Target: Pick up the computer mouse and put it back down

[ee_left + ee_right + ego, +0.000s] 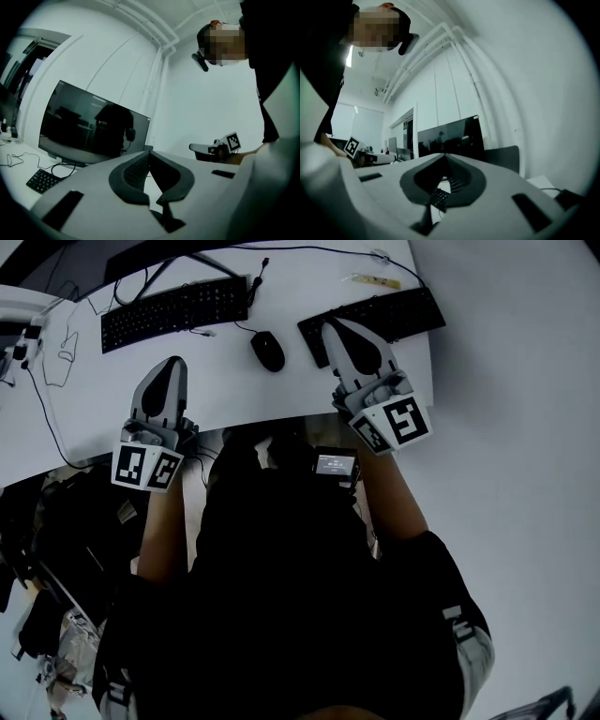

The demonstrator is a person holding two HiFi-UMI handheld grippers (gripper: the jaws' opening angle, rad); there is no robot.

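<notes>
Both the left gripper [172, 363] and right gripper [334, 326] are pressed together and empty, so lowering either unopened risks shoving the mouse [268, 351] across the desk [281, 395].

Black short-sleeved top [281, 596]; left gripper [172, 362], right gripper [331, 326] grey, black-white marker cubes [147, 467]

No words, brands or numbers can be read. Coded black-and-white square markers are borne by the left gripper [172, 363] and the right gripper [331, 324]; writing on the small lit screen [336, 464] is too small.
</notes>
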